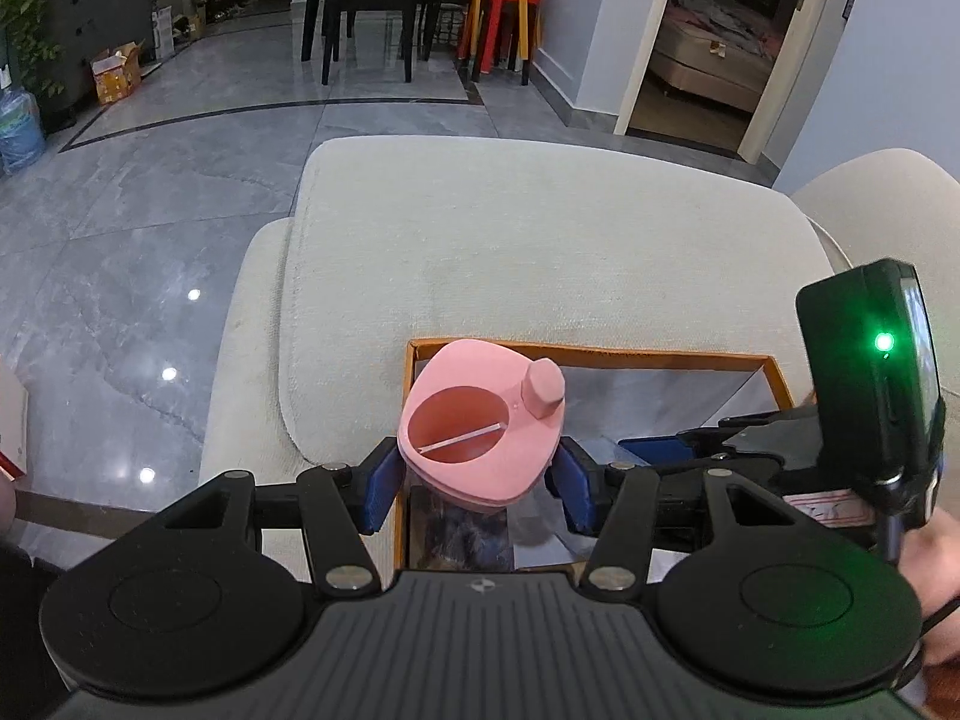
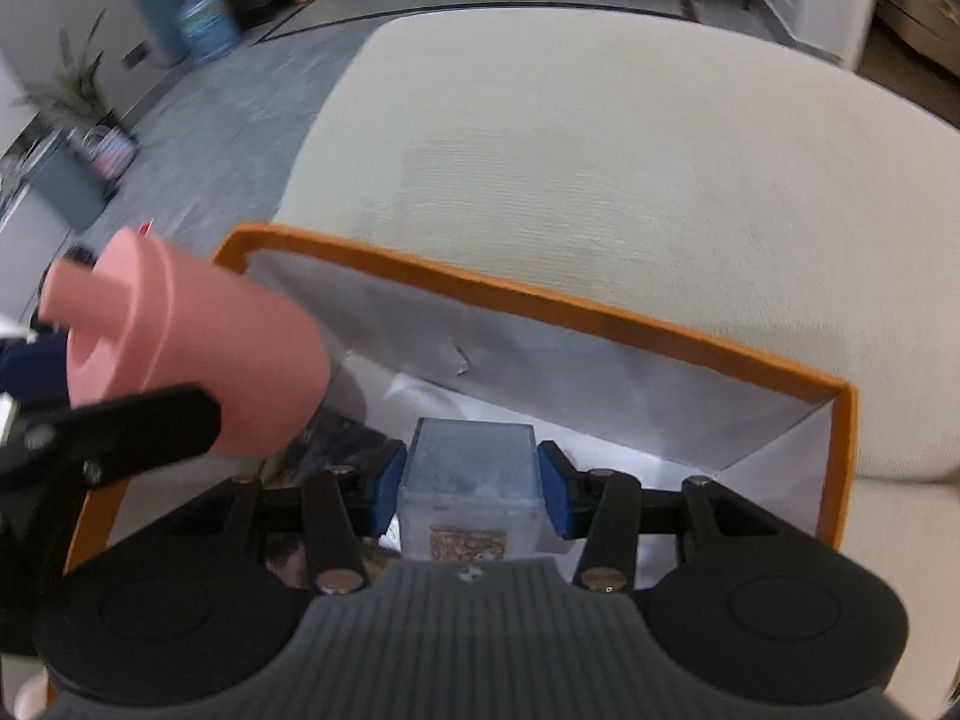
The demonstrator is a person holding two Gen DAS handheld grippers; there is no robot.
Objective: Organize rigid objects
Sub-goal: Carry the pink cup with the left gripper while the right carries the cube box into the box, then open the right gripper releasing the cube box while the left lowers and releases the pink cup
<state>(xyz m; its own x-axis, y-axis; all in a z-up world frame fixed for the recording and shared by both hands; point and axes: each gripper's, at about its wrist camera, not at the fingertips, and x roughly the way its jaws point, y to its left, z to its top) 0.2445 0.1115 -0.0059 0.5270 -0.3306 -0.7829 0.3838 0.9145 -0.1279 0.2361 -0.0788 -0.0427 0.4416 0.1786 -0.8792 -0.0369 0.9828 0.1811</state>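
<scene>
Blue fingers (image 1: 378, 495) hide the pink-lidded bottle (image 1: 480, 426)'s clear body.

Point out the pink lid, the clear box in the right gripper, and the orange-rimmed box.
pink lid (image 1: 474, 426): left wrist view, its top face.
clear box (image 2: 471, 480): right wrist view, its frosted front face between the fingers.
orange-rimmed box (image 2: 600, 309): right wrist view, its far rim.

Left gripper (image 1: 474, 474) fingers part-spread, clamped, tilted down; right gripper (image 2: 472, 492) likewise, narrower.
</scene>
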